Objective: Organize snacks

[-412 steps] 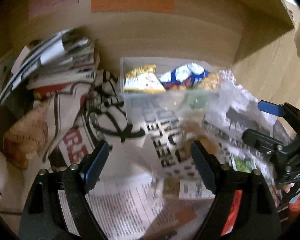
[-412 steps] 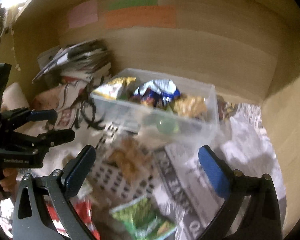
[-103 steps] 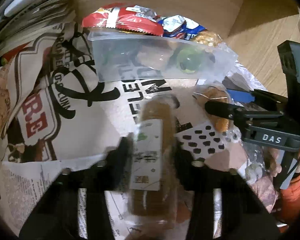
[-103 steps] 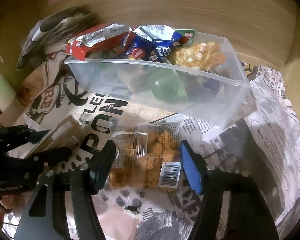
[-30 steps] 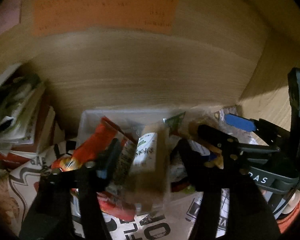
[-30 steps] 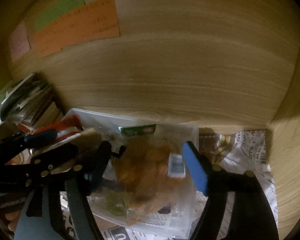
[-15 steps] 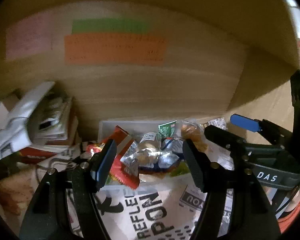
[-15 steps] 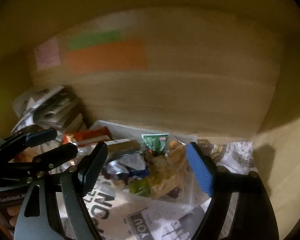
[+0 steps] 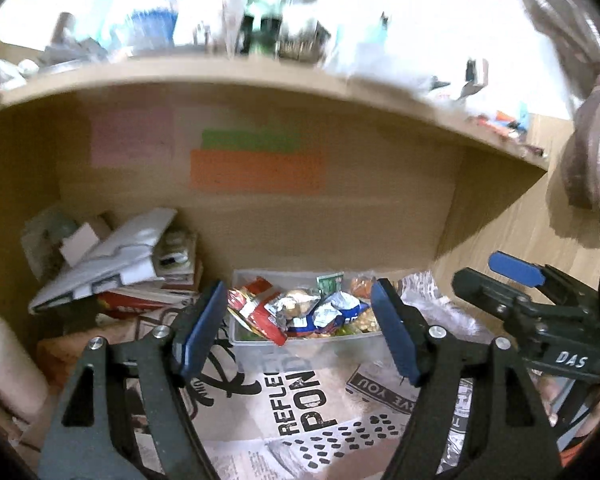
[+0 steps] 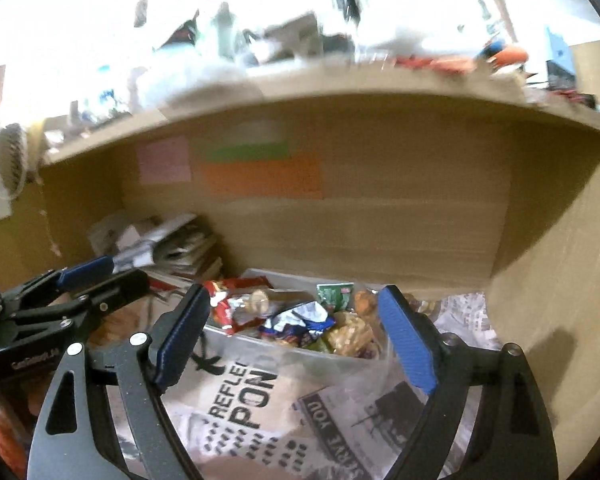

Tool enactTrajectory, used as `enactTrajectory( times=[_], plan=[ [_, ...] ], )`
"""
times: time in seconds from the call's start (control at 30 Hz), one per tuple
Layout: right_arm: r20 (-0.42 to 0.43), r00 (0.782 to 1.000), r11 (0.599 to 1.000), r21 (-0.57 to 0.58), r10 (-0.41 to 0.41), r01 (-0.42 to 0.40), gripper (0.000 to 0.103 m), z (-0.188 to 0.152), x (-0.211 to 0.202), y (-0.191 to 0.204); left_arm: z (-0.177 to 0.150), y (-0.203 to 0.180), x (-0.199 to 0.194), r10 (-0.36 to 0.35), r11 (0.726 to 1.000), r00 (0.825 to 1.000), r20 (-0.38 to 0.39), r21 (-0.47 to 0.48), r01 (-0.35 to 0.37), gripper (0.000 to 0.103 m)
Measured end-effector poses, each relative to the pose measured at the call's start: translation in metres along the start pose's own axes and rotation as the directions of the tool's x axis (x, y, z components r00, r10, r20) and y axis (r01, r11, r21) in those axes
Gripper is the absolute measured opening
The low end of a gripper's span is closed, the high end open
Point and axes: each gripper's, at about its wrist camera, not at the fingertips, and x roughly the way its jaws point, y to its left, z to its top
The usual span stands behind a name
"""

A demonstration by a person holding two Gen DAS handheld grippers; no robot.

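A clear plastic bin (image 9: pixel 300 346) stands against the back wall of a wooden cubby, heaped with snacks: a red wrapper (image 9: pixel 256 312), a blue-and-silver packet (image 9: pixel 332 312), a green packet (image 9: pixel 329 282) and an orange crunchy bag (image 10: pixel 352 332). My left gripper (image 9: pixel 300 332) hovers short of the bin, its jaws opening, with nothing between them. My right gripper (image 10: pixel 294 338) is level with it on the right, its jaws also opening and empty. Each gripper appears in the other's view: the right gripper (image 9: pixel 516 280) and the left gripper (image 10: pixel 88 276).
Newspaper sheets (image 9: pixel 300 392) cover the cubby floor in front of the bin. A stack of magazines and papers (image 9: pixel 120 268) leans at the left. Coloured notes (image 9: pixel 256 168) are stuck on the back wall. A cluttered shelf (image 9: pixel 260 72) runs overhead, and a wooden side wall (image 10: pixel 560 280) closes the right.
Both grippers let go of their snack packets into the bin, then pulled back and upward with the jaws widening. The bin now looks smaller and the shelf above has come into view.
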Motion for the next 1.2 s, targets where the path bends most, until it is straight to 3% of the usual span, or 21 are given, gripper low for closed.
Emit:
enactTrajectory(
  times=[0.17, 0.23, 0.4, 1.2],
  plan=[
    [0.069, 0.998, 1.000, -0.011, -0.001, 0.001, 0.097, -0.003, -0.033, 0.006, -0.003, -0.009, -0.031, 0.020, 1.000, 0.996, 0.083, 0.007, -0.021, 0.085],
    [0.094, 0.996, 1.000, -0.015, -0.006, 0.007, 0.101, -0.004, -0.042, 0.007, -0.004, -0.015, -0.048, 0.036, 0.999, 0.992, 0.120, 0.020, -0.039, 0.094],
    [0.118, 0.993, 1.000, -0.007, 0.004, -0.003, 0.103, -0.008, -0.058, 0.006, -0.008, -0.024, -0.069, 0.056, 0.997, 0.983, 0.173, 0.037, -0.064, 0.103],
    [0.161, 0.987, 1.000, -0.013, 0.015, -0.013, 0.103, -0.022, -0.091, 0.010, -0.021, -0.042, -0.088, 0.073, 0.995, 0.977, 0.201, 0.057, -0.086, 0.103]
  ],
)
